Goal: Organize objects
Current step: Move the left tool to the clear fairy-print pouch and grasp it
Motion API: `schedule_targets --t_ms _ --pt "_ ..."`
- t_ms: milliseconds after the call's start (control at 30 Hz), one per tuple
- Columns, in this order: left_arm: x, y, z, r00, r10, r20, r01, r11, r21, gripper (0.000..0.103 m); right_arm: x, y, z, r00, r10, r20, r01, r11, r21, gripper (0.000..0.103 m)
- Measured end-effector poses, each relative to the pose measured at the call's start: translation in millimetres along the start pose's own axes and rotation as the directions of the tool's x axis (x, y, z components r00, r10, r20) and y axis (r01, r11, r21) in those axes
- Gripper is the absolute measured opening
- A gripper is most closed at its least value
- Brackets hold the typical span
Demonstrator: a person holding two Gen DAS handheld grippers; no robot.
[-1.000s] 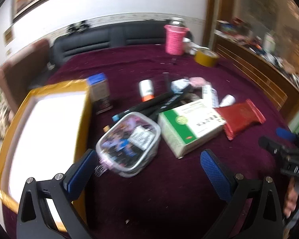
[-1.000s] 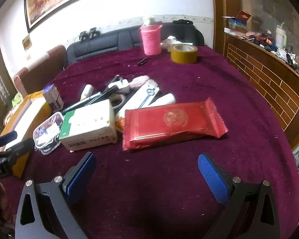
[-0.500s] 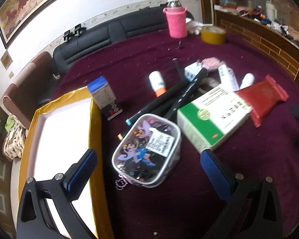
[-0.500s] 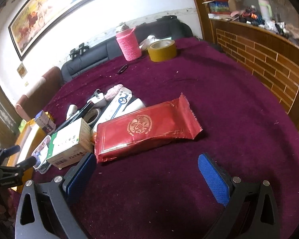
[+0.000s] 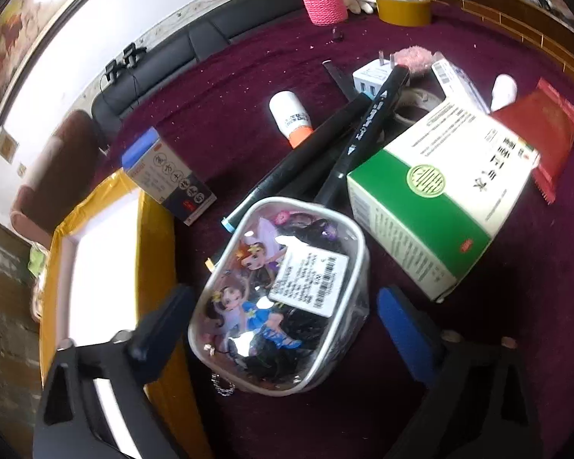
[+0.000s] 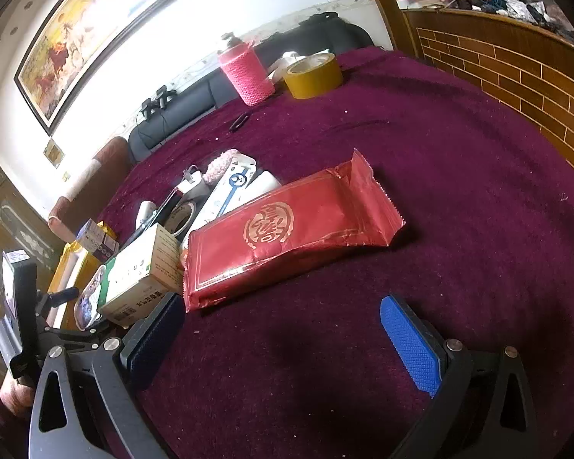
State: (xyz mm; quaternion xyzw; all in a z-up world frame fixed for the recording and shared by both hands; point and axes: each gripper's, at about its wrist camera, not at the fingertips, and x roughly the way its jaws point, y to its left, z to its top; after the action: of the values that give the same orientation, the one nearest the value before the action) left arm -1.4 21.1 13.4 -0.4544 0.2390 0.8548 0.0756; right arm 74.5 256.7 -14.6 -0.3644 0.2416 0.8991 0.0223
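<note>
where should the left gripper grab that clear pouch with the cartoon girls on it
Across the short width of the clear pouch, from above. It lies flat with its long sides free, and the left gripper already straddles it, jaws closing in but not yet touching.

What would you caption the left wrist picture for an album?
Open left gripper straddling a clear cartoon pouch beside a yellow box.

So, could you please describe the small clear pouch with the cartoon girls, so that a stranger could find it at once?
Start from the yellow-edged tray at the left side of the dark red table. The clear pouch lies just right of it, with the green-and-white box on its other side. Only it is see-through, with cartoon girls, a white barcode label and dark hair ties inside.
</note>
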Motion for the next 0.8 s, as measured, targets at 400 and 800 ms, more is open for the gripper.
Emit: schedule_targets --t_ms 400,800 --pt "-28.7 -9.0 -19.6 0.995 -0.086 0.046 0.090 0.992 -0.089 0.090 2.9 0.6 0.2 1.000 0.009 -0.015 -0.009 1.000 0.000 0.103" --pt "-13.6 -18.0 -11.3 0.994 -0.102 0.049 0.106 0.990 -0.095 0.090 6.0 3.6 -1.3 0.999 -0.007 -0.033 0.007 1.000 -0.013 0.103"
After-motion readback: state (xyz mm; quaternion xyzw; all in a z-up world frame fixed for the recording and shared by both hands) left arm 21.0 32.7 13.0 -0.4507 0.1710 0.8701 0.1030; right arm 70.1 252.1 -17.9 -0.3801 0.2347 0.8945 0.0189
